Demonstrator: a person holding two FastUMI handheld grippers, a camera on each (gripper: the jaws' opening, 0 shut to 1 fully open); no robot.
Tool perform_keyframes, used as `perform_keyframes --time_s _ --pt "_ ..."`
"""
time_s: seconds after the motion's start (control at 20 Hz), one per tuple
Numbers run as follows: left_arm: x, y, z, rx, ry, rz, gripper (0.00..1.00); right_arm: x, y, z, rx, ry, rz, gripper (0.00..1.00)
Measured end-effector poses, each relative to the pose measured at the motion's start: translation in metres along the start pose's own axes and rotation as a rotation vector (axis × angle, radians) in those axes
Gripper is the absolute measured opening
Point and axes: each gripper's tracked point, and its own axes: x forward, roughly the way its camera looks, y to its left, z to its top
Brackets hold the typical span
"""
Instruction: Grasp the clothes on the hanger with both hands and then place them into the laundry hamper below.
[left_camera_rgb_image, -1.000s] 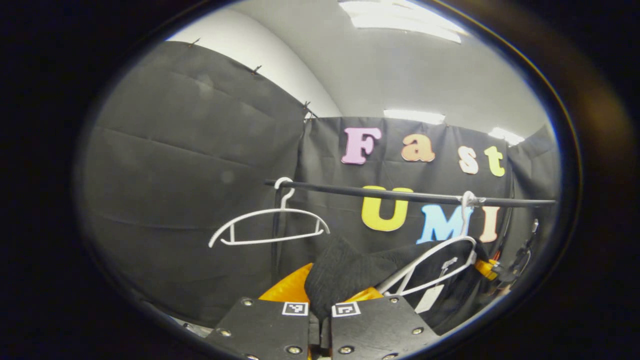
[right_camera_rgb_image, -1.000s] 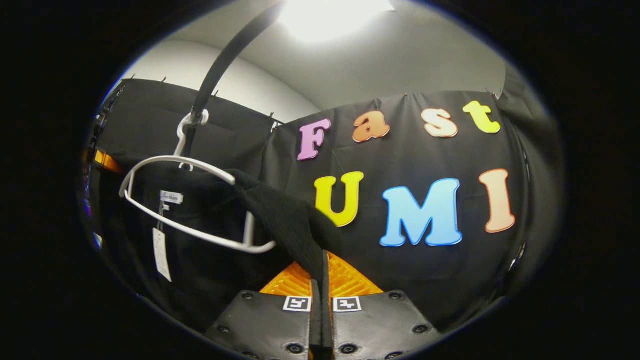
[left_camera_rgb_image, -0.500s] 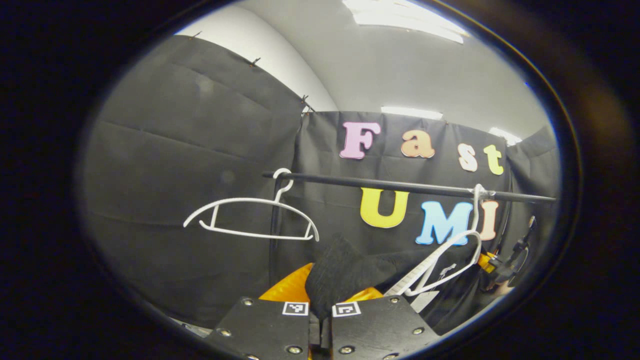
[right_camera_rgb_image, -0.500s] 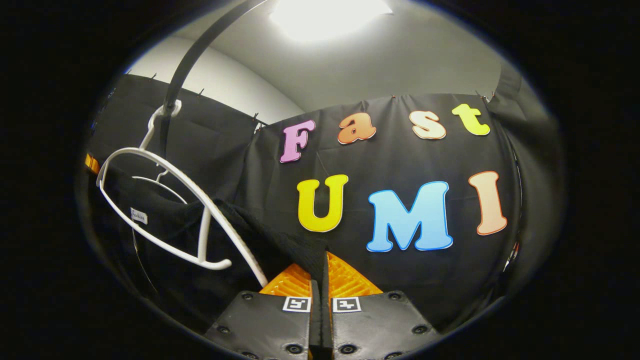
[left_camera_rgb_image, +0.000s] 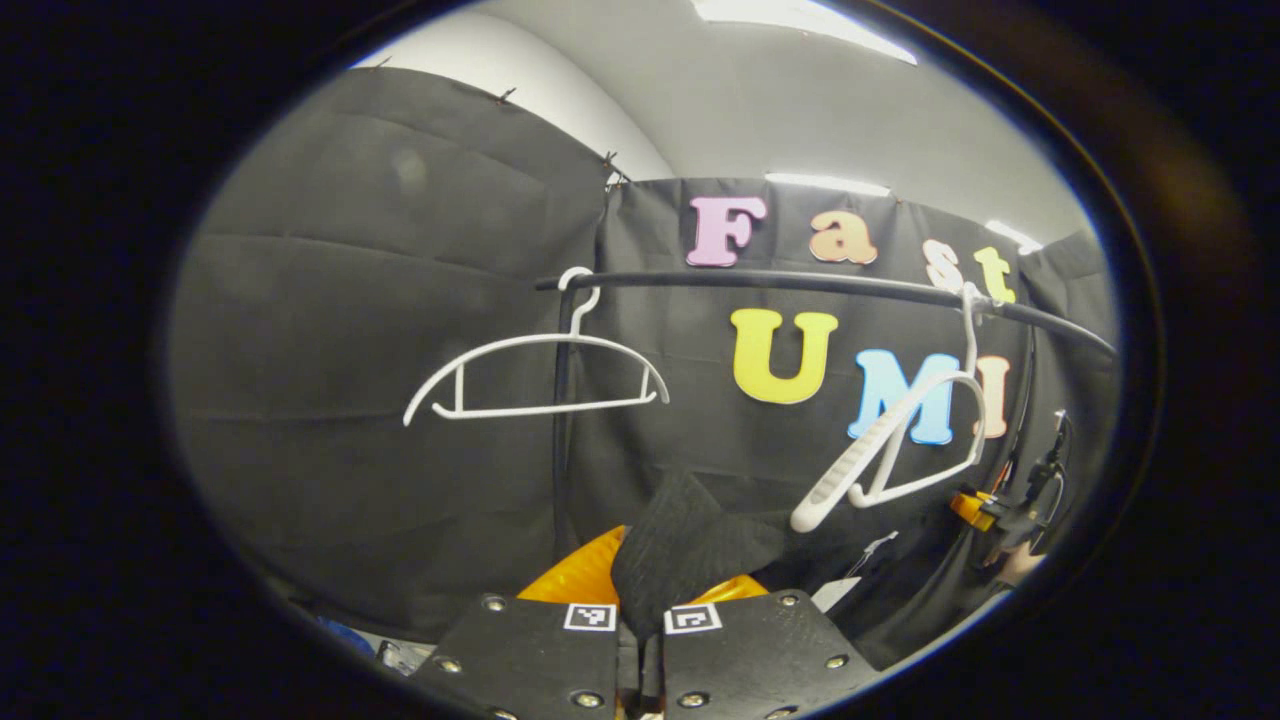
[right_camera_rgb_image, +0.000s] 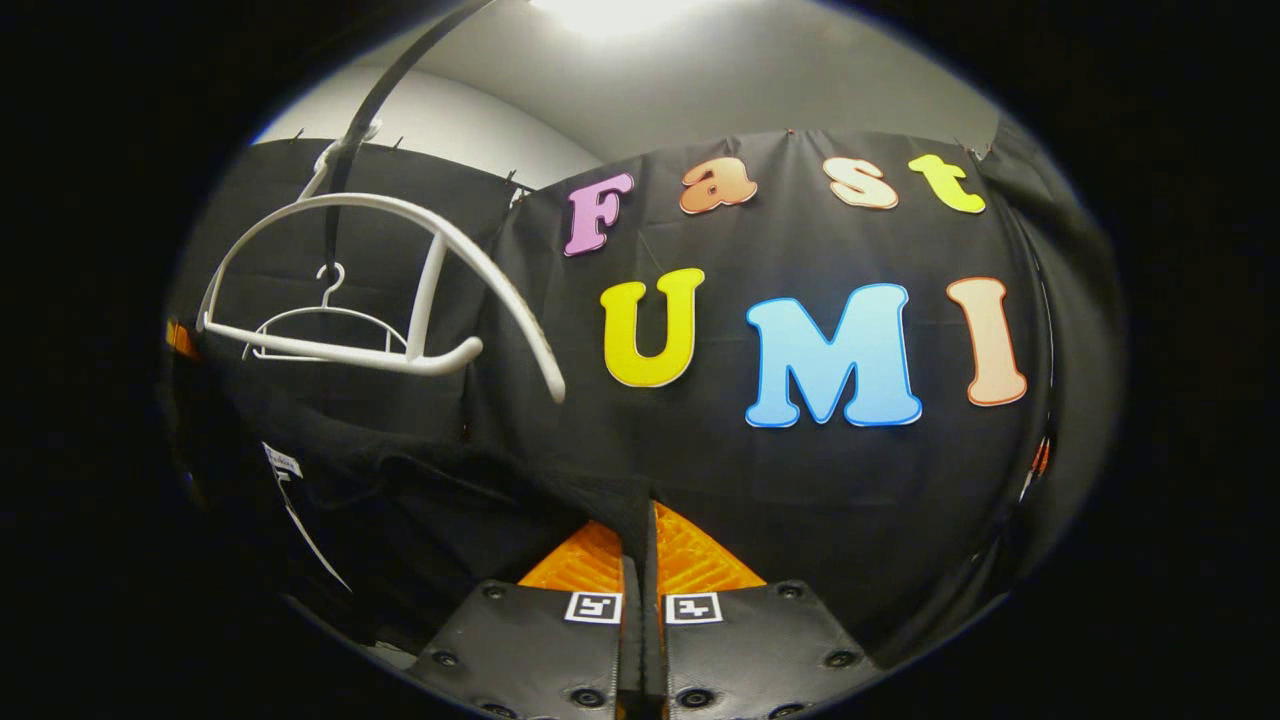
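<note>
Black cloth walls are closing in the booth under a grey ceiling with a strip light (left_camera_rgb_image: 800, 12) glowing overhead. A black rail (left_camera_rgb_image: 800, 283) is running across the left gripper view, and two white hangers are hooking over it: a bare hanger (left_camera_rgb_image: 540, 375) at the left end and a tilted hanger (left_camera_rgb_image: 905, 450) toward the right end, also bare.

The black garment (left_camera_rgb_image: 690, 545) is hanging free below the tilted hanger, stretching between the two tools. The left gripper (left_camera_rgb_image: 642, 605) is pinching a ribbed corner of the cloth, fingers nearly together with fabric bunching up between them. The right gripper (right_camera_rgb_image: 641, 560) is clamping a thin fold of the same garment (right_camera_rgb_image: 420, 480), fingers closed down to a slit on it. In the right gripper view a white tag (right_camera_rgb_image: 283, 462) is dangling from the cloth under the near hanger (right_camera_rgb_image: 380, 290), and the far hanger (right_camera_rgb_image: 320, 325) is showing behind it.

In the left gripper view the other tool and part of a hand (left_camera_rgb_image: 1015, 565) are showing at the far right, small and blurred.
</note>
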Motion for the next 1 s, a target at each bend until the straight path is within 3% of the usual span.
perform_keyframes --time_s 0.45,0.75,1.0 --pt "-0.037 0.013 -0.058 -0.014 0.093 -0.035 0.02 -0.064 0.024 -0.034 0.066 0.135 -0.116 0.02" --pt "-0.045 0.005 -0.1 -0.066 0.162 -0.165 0.02 -0.136 0.037 -0.052 0.169 0.251 -0.25 0.02" --pt "-0.072 -0.005 -0.179 0.007 0.271 -0.283 0.03 -0.201 0.057 -0.087 0.216 0.343 -0.346 0.02"
